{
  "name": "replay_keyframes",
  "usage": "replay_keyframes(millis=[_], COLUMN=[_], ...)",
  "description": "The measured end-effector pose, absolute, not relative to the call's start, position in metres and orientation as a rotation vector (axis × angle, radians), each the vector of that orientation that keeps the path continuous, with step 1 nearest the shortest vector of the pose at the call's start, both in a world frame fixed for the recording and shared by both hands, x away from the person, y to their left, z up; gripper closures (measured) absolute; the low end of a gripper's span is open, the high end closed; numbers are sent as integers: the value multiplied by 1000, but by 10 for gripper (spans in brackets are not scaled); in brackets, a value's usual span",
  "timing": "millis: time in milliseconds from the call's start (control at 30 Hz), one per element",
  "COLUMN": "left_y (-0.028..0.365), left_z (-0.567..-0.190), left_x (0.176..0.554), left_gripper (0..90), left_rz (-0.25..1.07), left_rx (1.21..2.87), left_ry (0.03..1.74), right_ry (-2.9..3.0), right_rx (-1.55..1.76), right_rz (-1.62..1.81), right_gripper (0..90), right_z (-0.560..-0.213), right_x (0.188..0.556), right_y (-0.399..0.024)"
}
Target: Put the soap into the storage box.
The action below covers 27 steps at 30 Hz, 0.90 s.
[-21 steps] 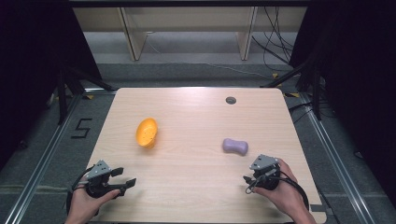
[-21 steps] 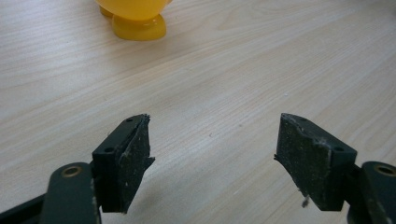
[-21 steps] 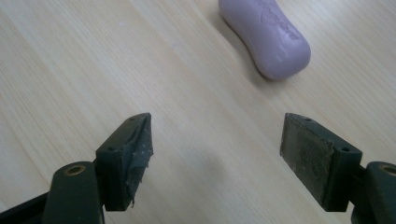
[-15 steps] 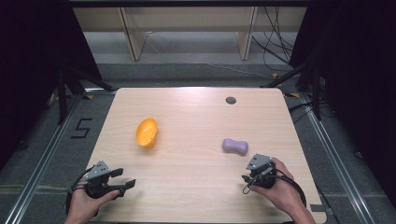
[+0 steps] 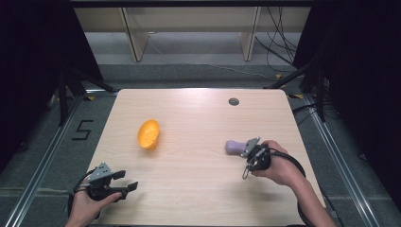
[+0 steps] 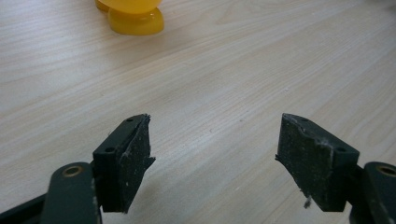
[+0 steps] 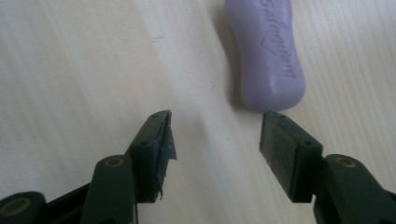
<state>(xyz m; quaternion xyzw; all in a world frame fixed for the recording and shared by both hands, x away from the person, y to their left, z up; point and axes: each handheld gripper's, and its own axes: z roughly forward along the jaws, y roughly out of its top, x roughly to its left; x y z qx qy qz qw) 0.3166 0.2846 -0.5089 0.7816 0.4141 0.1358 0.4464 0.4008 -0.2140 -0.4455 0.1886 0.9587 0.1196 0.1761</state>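
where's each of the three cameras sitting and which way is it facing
High view: fixed above the person's side, looking forward and down on the wooden table; both forearms enter from the bottom, with the left gripper and right gripper.
Left gripper view: rides the left gripper, looking low across the table toward the orange object; its two open black jaws show.
Right gripper view: rides the right gripper, looking down at the purple soap bar; its open jaws show.
Shared: the high view also shows the orange object and soap bar.

Purple soap bar [image 5: 233,146] lies flat on the wooden table [image 5: 198,118], right of centre, embossed lettering up. Orange perforated scoop-shaped piece [image 5: 148,134] lies left of centre, well apart from it.
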Motion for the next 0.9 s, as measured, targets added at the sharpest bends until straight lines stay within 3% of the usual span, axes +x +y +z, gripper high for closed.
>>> replay_keyframes(millis=[367,900], left_y=[284,284], left_z=[-510,-511], left_x=[317,318], left_gripper=[248,242], left_rz=[334,333], left_rx=[1942,1944], left_ry=[1030,1030], right_ry=[2806,2886], right_rx=[451,410], right_rz=[335,239], right_gripper=[389,366], right_z=[-436,-456], right_x=[457,488], right_y=[-203,-186])
